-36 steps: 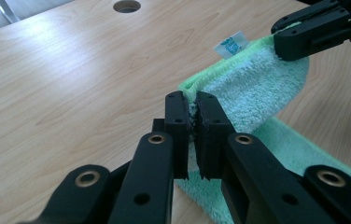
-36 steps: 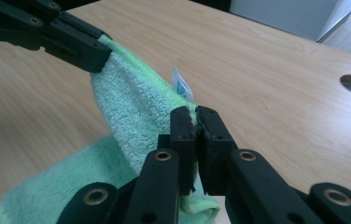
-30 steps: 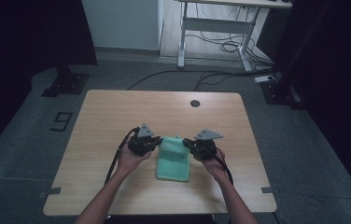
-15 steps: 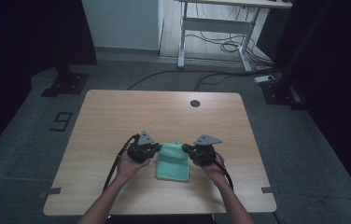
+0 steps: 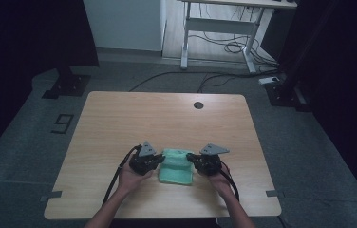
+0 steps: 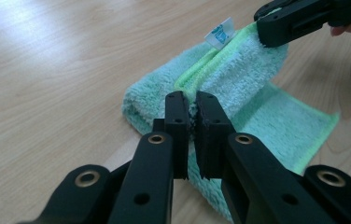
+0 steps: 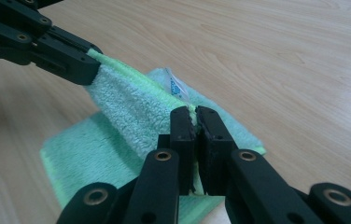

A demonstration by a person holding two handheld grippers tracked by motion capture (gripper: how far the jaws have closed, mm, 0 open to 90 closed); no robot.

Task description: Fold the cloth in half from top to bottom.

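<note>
Dim room, lit table; close views bright and soft at the edges.

From the high view the wooden table (image 5: 167,118) is the one evenly lit patch, with darkness at 9 and 3 o'clock and a paler wall strip at 12; the picture is grainy and soft. In the left gripper view a white glare streaks the wood toward 10 o'clock, and the near black jaws at 6 blur. In the right gripper view the green towel (image 7: 127,107) is sharp mid-frame, with faint shadow at 9 o'clock.
</note>
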